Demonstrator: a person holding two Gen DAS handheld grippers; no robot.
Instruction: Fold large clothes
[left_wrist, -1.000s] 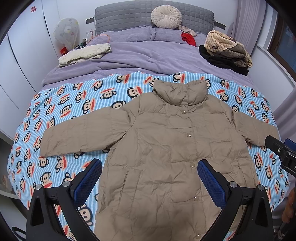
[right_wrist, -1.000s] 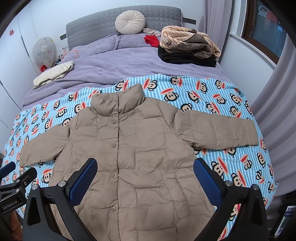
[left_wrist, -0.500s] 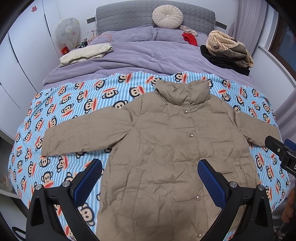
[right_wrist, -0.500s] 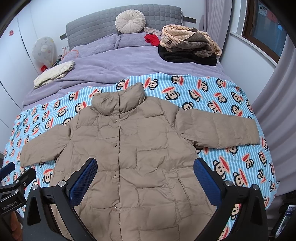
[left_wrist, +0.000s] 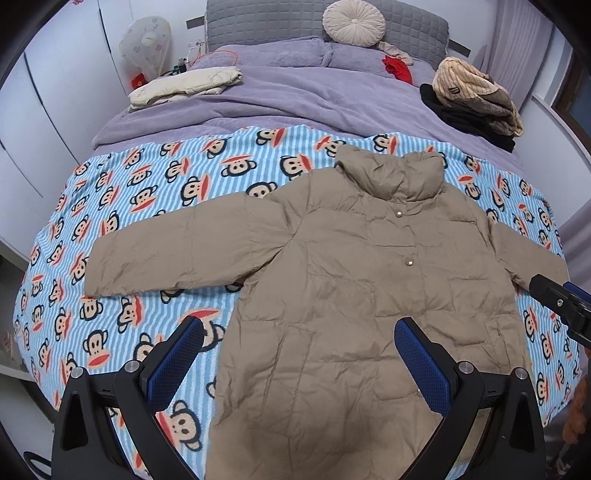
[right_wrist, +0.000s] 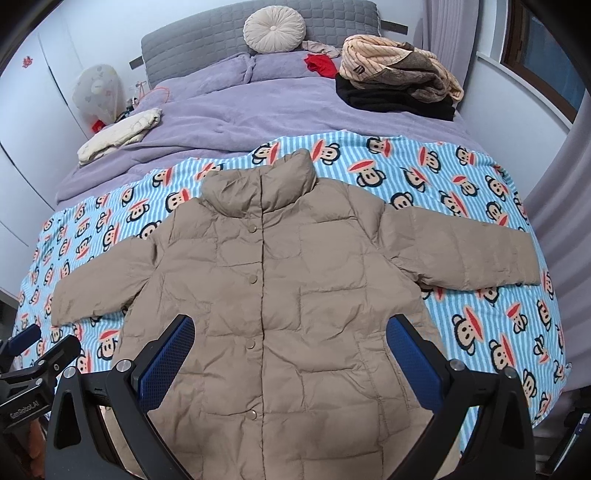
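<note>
Blue-padded, your left tool (left_wrist: 295, 350) and right tool (right_wrist: 290, 347) both gape wide, holding nothing, above one tan puffer jacket (right_wrist: 280, 314). It lies flat, two sleeves outspread, on the monkey-print blanket (left_wrist: 147, 192) covering the bed.

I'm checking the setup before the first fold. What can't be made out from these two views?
- Hem of the beige jacket: in both views cut off by the lower edge and hidden behind the open right tongs and open left tongs.
- Jacket's right cuff: in the left wrist view covered by the other tongs' tip.
- Red item by the pillows: too small to identify.
</note>
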